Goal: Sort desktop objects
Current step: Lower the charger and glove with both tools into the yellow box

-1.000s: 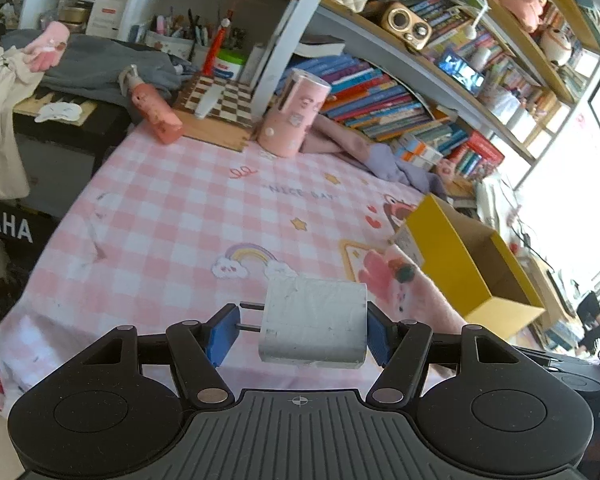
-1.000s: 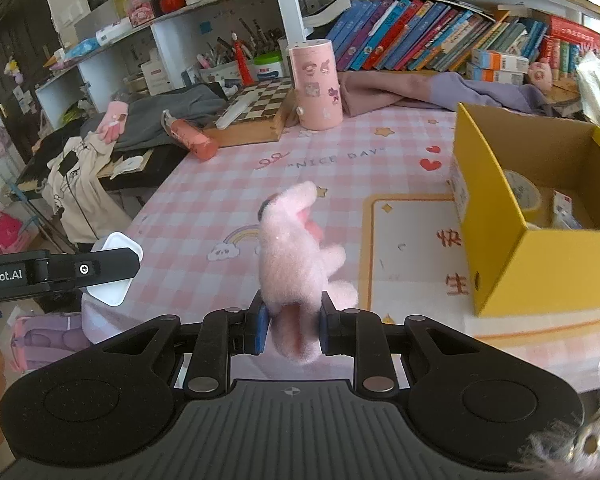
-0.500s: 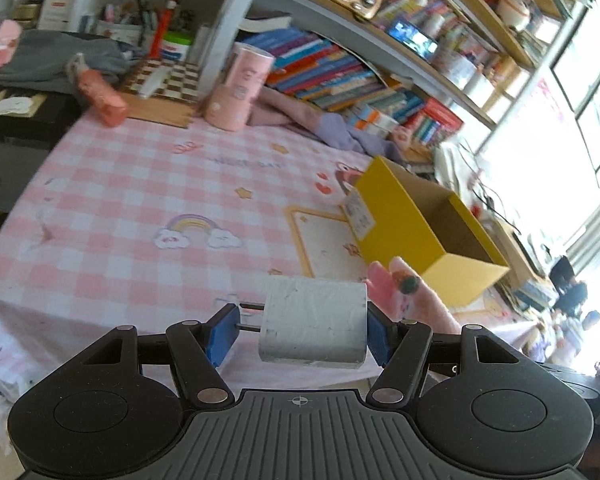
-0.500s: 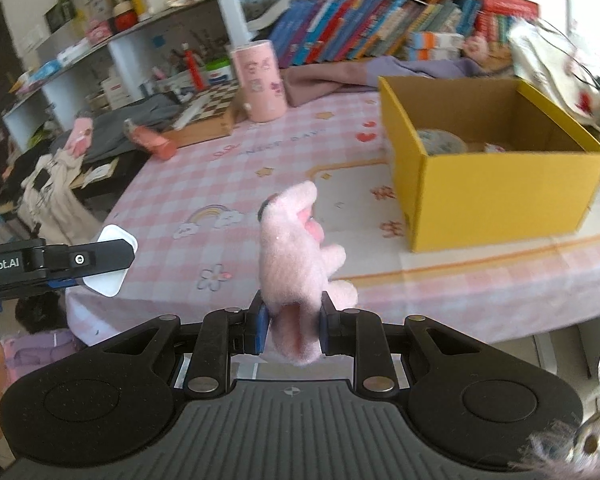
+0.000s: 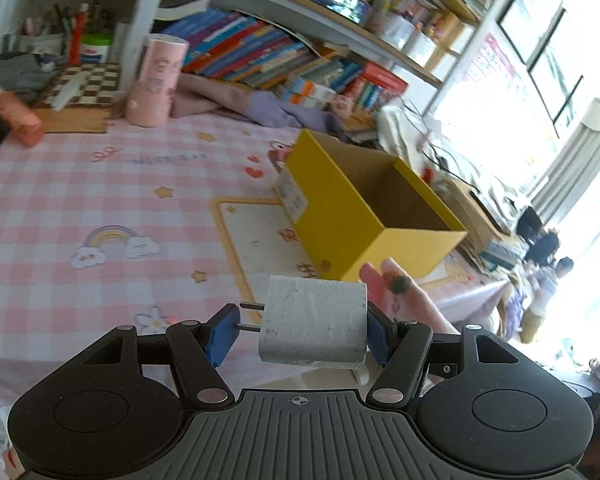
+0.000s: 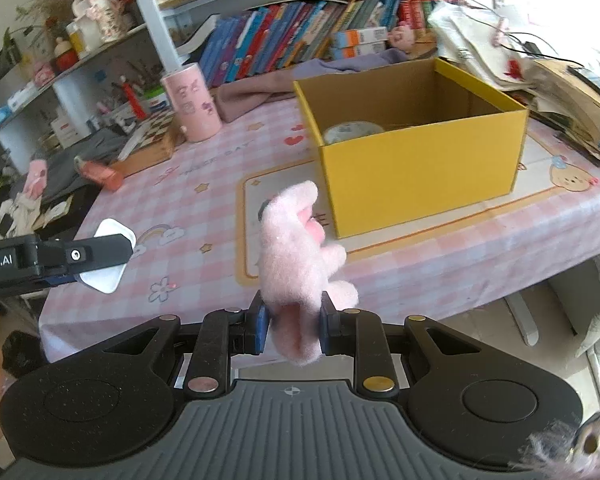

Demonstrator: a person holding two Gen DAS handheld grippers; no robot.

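Note:
My left gripper [image 5: 300,332] is shut on a white charger plug [image 5: 314,330]: its prongs rest against the left blue pad and its body against the right pad. It hangs over the table's near edge, short of the open yellow box [image 5: 340,216]. My right gripper [image 6: 294,324] is shut on a pink plush toy [image 6: 296,256], which stands up between the pads. The yellow box [image 6: 420,164] lies ahead and to the right, with a tape roll [image 6: 352,132] inside. In the right wrist view, the left gripper [image 6: 80,256] with the charger [image 6: 108,256] shows at the left.
A pink checked cloth [image 5: 80,184] covers the table. At the back stand a pink cylinder [image 6: 192,100], a lying orange bottle [image 6: 100,172] and a chessboard [image 5: 88,84]. Shelves of books run behind. A pile of papers and cables [image 6: 560,92] crowds the table's right end.
Both views have swung to the right, so the yellow box sits nearer and more central. Each gripper keeps the same hold on its object.

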